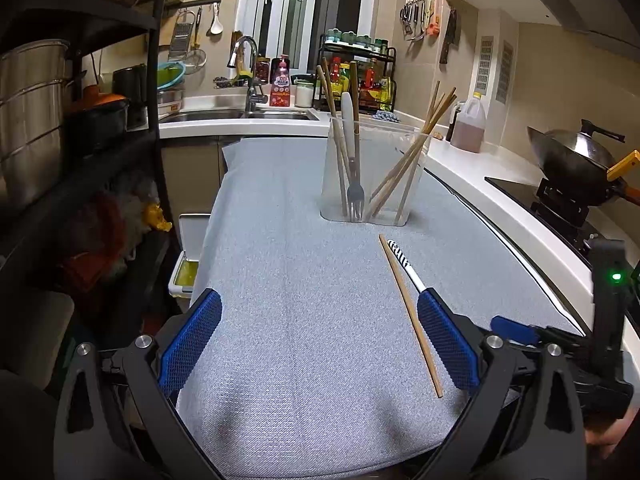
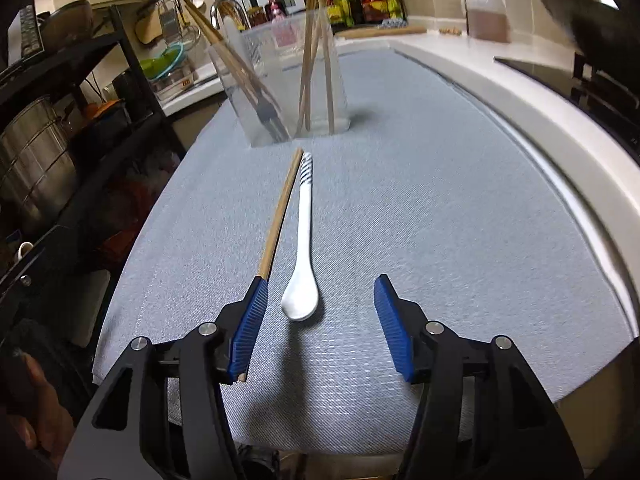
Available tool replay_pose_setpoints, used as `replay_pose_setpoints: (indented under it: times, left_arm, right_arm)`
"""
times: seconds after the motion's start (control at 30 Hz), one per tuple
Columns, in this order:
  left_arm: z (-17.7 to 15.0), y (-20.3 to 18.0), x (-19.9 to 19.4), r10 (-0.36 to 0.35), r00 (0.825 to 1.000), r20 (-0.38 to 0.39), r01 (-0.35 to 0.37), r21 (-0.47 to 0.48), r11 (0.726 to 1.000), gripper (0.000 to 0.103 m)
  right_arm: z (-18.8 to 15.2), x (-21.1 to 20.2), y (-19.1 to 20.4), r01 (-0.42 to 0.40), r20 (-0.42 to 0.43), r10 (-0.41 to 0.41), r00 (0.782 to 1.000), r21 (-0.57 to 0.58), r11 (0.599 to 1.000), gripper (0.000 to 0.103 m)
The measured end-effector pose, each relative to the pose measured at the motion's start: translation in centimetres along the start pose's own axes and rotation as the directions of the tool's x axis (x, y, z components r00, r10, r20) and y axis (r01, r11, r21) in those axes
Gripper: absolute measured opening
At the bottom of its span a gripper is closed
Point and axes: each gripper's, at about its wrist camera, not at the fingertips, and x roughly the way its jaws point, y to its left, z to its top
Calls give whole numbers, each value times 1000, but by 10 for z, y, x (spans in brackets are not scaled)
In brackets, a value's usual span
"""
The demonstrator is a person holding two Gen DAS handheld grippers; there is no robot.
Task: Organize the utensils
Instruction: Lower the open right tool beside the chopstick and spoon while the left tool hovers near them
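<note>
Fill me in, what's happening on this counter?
A person with a gripper in each hand is sorting utensils on a grey mat. A clear holder already has chopsticks and a fork in it. One loose chopstick and a white spoon lie side by side on the mat. The right gripper is low over the spoon's bowl, jaws open and not touching it. The left gripper is open and empty.

Spoon and chopstick lying together on the mat

The chopstick (image 2: 280, 216) is lying just left of the spoon (image 2: 302, 240) on the mat (image 2: 440, 200), with the holder (image 2: 280, 92) standing beyond them.
</note>
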Motion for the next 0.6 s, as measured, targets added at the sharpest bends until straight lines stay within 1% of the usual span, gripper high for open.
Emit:
replay_pose_setpoints:
  times: [0.1,0.2,0.27,0.33,0.4,0.6]
  left_arm:
    - [-1,2,-1,-1,1000,-3,1,-7,1000,95]
    - [-2,4,-1,-1,1000,-5,0,-12,1000,95]
    - [-2,6,0,0,1000,-9,-1,-21,1000,95]
    - [-3,7,1,-1,1000,-19,1,-31,1000,94]
    - [-3,6,2,-2,1000,-24,2,-30,1000,91]
    - [-6,3,3,2,1000,-30,-2,-19,1000,90]
  right_arm:
    - [-2,12,1,-16,-36,17,999,28,999,56]
    - [-5,14,6,-15,-32,16,999,14,1000,57]
    - [-5,15,9,-28,-35,28,999,10,1000,54]
    - [-6,15,11,-26,-35,26,999,-3,1000,48]
    - [-7,15,13,-18,-30,17,999,-10,1000,40]
    - [-4,15,3,-42,-27,43,999,37,998,38]
